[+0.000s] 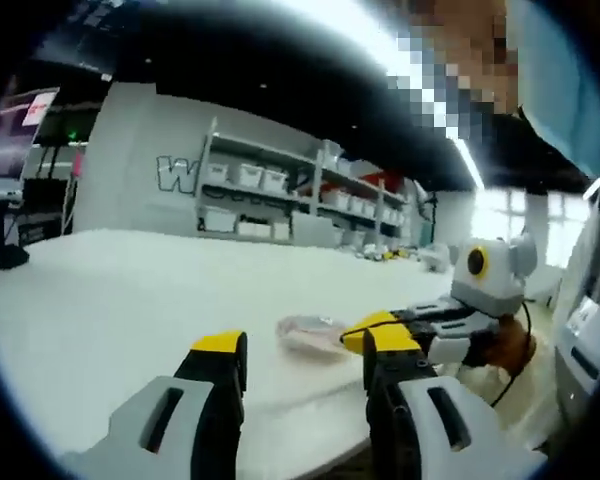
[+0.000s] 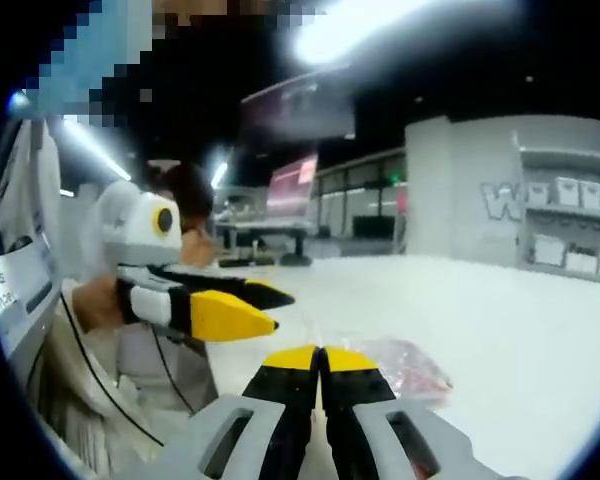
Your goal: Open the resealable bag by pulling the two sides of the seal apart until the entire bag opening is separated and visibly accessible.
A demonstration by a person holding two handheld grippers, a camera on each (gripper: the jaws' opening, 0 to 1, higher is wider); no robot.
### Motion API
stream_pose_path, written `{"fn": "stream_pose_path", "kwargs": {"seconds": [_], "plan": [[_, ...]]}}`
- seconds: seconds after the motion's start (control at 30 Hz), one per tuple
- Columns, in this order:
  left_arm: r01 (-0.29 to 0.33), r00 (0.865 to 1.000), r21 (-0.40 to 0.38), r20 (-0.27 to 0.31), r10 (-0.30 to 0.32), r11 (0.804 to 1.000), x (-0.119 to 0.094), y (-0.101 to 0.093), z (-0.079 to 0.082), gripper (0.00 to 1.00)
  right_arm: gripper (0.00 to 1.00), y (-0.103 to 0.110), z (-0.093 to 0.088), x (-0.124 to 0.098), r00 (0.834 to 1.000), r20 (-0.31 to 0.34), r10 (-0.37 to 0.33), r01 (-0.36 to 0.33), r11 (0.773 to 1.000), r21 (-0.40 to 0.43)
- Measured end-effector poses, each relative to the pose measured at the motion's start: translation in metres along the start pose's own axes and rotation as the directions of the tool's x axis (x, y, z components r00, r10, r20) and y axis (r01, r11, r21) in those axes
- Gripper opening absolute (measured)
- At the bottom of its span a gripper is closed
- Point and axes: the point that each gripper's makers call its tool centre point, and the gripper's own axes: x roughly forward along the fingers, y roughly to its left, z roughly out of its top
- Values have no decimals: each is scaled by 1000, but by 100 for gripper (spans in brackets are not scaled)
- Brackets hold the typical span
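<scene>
The resealable bag (image 1: 310, 332) is clear with pinkish contents and lies flat on the white table (image 1: 130, 300). My left gripper (image 1: 305, 345) is open just short of the bag, which shows through the wide gap between its yellow-tipped fingers. My right gripper (image 1: 365, 330) comes in from the right, its tips at the bag's right edge. In the right gripper view, my right gripper (image 2: 320, 355) has its jaws shut together, with nothing seen between them. The bag (image 2: 410, 365) lies just beyond and to the right of its tips. The left gripper (image 2: 278, 310) hovers at the left, held by a hand.
The table's near edge (image 1: 320, 450) runs just under my left gripper's jaws. Shelves with white bins (image 1: 270, 190) stand far behind the table. A screen on a stand (image 2: 295, 185) and desks are in the far background. A cable (image 1: 515, 370) hangs off the right gripper.
</scene>
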Motion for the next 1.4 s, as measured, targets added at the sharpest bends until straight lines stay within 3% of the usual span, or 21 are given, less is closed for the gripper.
{"fn": "stream_pose_path", "kwargs": {"seconds": [0.07, 0.4, 0.53, 1.03, 1.4], "plan": [[21, 1000, -53, -4, -21, 998, 2, -5, -2, 31, 0, -1, 2, -1, 1000, 10, -5, 5, 1000, -3], [37, 998, -106, -53, -43, 994, 12, -13, -9, 25, 0, -2, 4, -2, 999, 34, -10, 10, 1000, -3], [47, 995, -214, -71, -63, 976, 15, -14, -12, 21, 0, 0, 3, -2, 999, 34, -7, 8, 1000, -20], [52, 994, -338, -70, -80, 940, 20, -12, -14, 15, 0, 0, 5, -6, 998, 59, 11, -10, 1000, -18], [50, 994, -379, -70, -82, 924, 19, -11, -14, 12, 0, -3, 7, -7, 998, 63, 12, -11, 1000, -21]]}}
